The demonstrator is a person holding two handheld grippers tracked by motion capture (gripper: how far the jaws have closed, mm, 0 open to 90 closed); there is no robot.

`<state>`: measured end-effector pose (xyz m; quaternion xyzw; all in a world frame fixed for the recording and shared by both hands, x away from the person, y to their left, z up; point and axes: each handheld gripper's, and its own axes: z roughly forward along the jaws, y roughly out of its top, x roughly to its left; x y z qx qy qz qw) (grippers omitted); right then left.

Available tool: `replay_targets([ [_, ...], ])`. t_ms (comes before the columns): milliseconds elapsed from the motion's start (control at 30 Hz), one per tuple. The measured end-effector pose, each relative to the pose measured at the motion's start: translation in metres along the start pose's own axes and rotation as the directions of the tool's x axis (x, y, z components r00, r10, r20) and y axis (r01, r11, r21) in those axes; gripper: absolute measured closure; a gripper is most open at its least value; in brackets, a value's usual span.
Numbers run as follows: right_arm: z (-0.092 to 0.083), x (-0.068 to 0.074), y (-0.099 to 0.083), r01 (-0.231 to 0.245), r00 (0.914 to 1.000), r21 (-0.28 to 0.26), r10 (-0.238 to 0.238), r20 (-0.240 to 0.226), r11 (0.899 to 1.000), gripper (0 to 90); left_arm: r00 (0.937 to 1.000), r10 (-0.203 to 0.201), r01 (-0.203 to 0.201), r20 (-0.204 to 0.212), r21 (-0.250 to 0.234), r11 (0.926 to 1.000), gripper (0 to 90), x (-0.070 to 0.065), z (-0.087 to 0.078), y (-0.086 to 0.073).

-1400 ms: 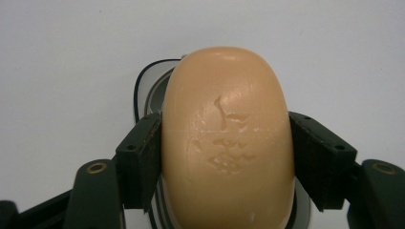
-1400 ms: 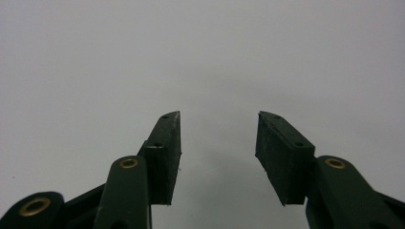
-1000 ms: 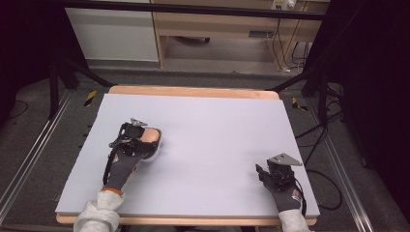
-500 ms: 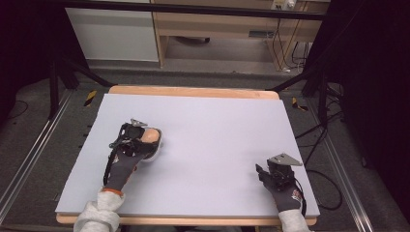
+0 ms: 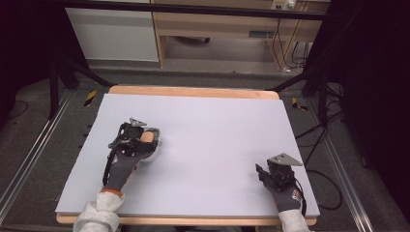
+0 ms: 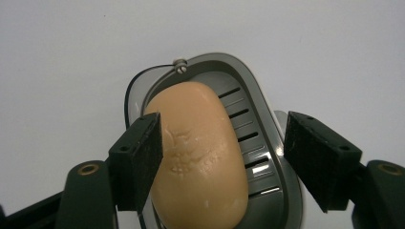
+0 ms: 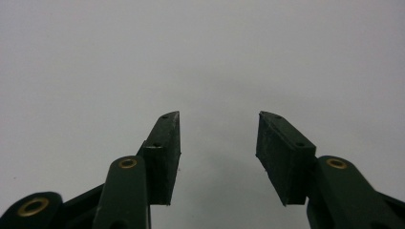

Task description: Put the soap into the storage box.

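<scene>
Left tongs (image 6: 222,157) gape around the tan oval soap bar (image 6: 198,152) at frame centre; centre before clenching; right tongs (image 7: 217,152) idle, released

Peach-orange soap (image 6: 200,157), grey slotted dish (image 6: 260,143), pale lilac table (image 5: 217,130)

Waxy, pitted soap (image 6: 200,157) lies in a glossy, seemingly plastic dish (image 6: 258,119).

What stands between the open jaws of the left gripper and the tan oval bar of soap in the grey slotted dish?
Nothing visible does. The left gripper is open around the tan oval soap bar, which lies in the grey slotted dish; one jaw is at its side, the other stands apart.
</scene>
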<state>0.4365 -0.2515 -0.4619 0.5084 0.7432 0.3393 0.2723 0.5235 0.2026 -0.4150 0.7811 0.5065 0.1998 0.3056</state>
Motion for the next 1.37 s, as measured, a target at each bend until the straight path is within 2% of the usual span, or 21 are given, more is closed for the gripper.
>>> replay_targets([
  [300,0.0,0.0,0.0,-0.002,1.0,0.0,0.002,-0.002,1.0,50.5,0.9996,-0.001,0.002,0.03,-0.047,0.9989,28.6,-0.001,-0.008,-0.001],
  [433,0.0,0.0,0.0,-0.006,1.0,-0.003,0.006,0.002,1.0,50.1,0.9989,0.007,-0.002,0.047,-0.091,0.9959,28.4,-0.003,-0.019,-0.002],
  [633,0.0,0.0,-0.001,-0.011,0.9999,-0.004,0.011,0.005,1.0,48.2,0.9993,0.012,-0.007,0.036,-0.138,0.9905,27.0,-0.002,-0.033,-0.008],
  [733,0.0,-0.001,-0.001,-0.011,0.9998,-0.007,0.011,0.017,1.0,45.8,0.9995,0.0,0.006,0.032,-0.183,0.9831,26.0,0.006,-0.044,-0.018],
  [933,0.001,0.0,-0.002,-0.012,0.9991,-0.003,0.012,0.041,1.0,41.3,0.9995,-0.024,0.028,0.02,-0.221,0.9748,24.1,0.018,-0.056,-0.037],
  [967,0.001,0.0,-0.002,-0.015,0.9987,-0.004,0.015,0.048,1.0,40.1,0.9993,-0.033,0.036,0.02,-0.235,0.9713,23.7,0.024,-0.06,-0.046],
  [1000,0.001,0.0,-0.002,-0.015,0.9987,-0.004,0.015,0.048,1.0,40.1,0.9993,-0.033,0.036,0.02,-0.235,0.9713,23.7,0.024,-0.06,-0.046],
  [1033,0.001,0.0,-0.002,-0.021,0.9981,-0.006,0.022,0.058,1.0,38.8,0.9988,-0.044,0.047,0.019,-0.24,0.9697,23.6,0.029,-0.062,-0.055],
  [1100,0.001,-0.001,-0.002,-0.023,0.9979,-0.009,0.024,0.061,1.0,37.9,0.999,-0.042,0.045,0.016,-0.232,0.9717,23.3,0.031,-0.062,-0.06],
  [1233,0.001,-0.001,-0.003,-0.017,0.9966,-0.005,0.017,0.08,1.0,33.8,0.9973,-0.073,0.074,0.013,-0.206,0.9758,22.4,0.04,-0.058,-0.078],
  [1367,0.001,-0.002,-0.004,-0.015,0.996,0.006,0.014,0.089,1.0,32.4,0.9976,-0.069,0.067,-0.002,-0.203,0.9769,22.2,0.042,-0.057,-0.09],
])
